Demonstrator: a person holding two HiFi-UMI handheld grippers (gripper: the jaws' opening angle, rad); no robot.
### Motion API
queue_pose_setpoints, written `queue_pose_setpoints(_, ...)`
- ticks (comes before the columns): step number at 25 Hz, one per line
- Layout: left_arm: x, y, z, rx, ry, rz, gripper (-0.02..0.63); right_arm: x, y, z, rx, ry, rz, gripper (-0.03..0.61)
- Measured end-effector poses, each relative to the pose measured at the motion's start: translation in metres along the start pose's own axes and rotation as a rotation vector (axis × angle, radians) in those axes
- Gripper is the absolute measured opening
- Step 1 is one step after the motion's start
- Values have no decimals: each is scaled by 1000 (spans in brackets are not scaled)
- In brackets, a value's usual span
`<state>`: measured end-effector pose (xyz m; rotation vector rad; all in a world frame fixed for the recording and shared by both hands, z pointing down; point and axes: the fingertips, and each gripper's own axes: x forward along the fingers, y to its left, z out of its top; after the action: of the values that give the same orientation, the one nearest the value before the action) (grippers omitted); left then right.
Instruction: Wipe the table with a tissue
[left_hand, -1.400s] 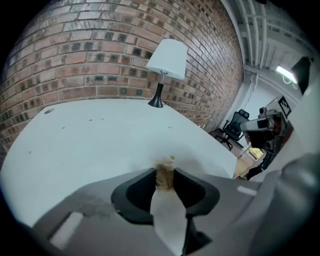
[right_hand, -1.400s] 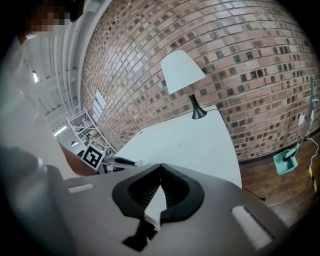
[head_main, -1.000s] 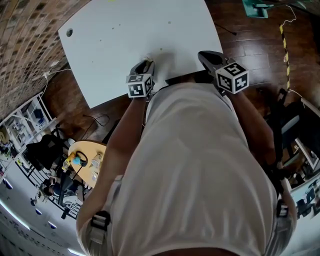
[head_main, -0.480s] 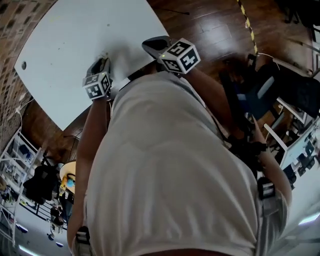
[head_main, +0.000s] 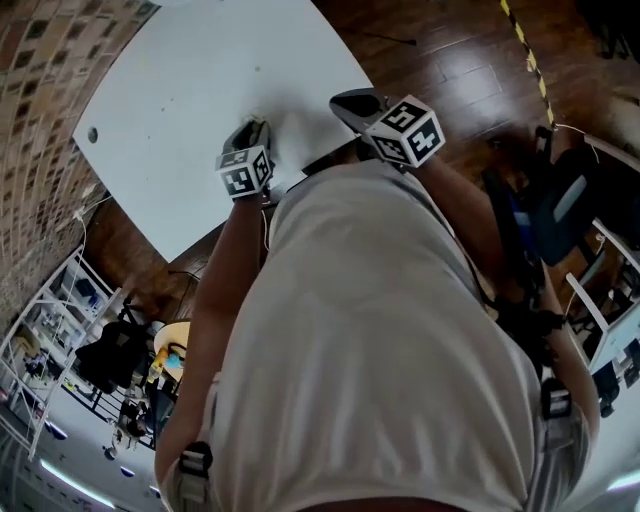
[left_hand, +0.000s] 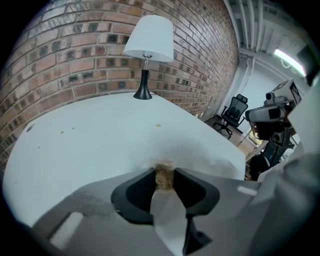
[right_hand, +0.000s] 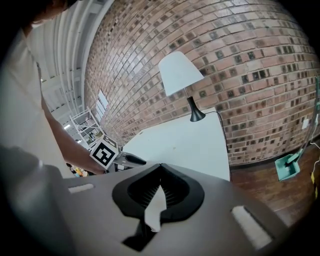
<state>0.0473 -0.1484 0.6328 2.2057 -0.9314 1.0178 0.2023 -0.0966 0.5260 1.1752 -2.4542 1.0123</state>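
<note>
The white table fills the upper left of the head view. My left gripper rests on it near the front edge, shut on a white tissue. In the left gripper view the tissue's pinched part is stained brown between the jaw tips, and the rest of it spreads onto the table beyond them. My right gripper hangs over the table's near right edge, and its jaw tips meet with nothing between them. The right gripper view shows the left gripper's marker cube.
A white-shaded lamp on a black base stands at the table's far side against the brick wall. Small crumbs dot the tabletop. A cable hole lies near the left edge. An office chair and a teal dustpan stand on the wooden floor.
The head view has swung about. My left gripper has slid across the tabletop with the tissue still pinched in it. The right gripper has shifted a little alongside.
</note>
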Motion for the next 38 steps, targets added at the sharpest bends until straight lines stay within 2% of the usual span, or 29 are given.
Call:
queue_pose_setpoints(10, 7, 6, 5, -92, -45, 22, 124, 0, -14, 7, 11, 8, 11, 8)
queue_pose_setpoints(14, -6, 24, 39, -265, -189, 50, 124, -2, -18, 16, 20, -5, 30, 8)
queue_pose_setpoints(15, -8, 29, 48, -272, -200, 62, 124, -4, -21, 18, 21, -7, 33, 8)
queue_pose_setpoints(18, -3, 37, 62, -227, -176, 80, 124, -11, -30, 18, 18, -5, 33, 8)
queue_pose_setpoints(23, 23, 30, 79, -201, -133, 67, 126, -21, -46, 17, 35, -3, 31, 8)
queue_pose_setpoints(28, 50, 22, 99, -231, -163, 46, 126, -34, -66, 19, 50, -2, 27, 8)
queue_pose_setpoints(33, 52, 18, 115, -202, -143, 71, 126, -42, -80, 20, 57, -2, 19, 8)
queue_pose_setpoints(38, 58, 20, 113, -201, -121, 105, 124, -44, -80, 20, 66, -6, 30, 8)
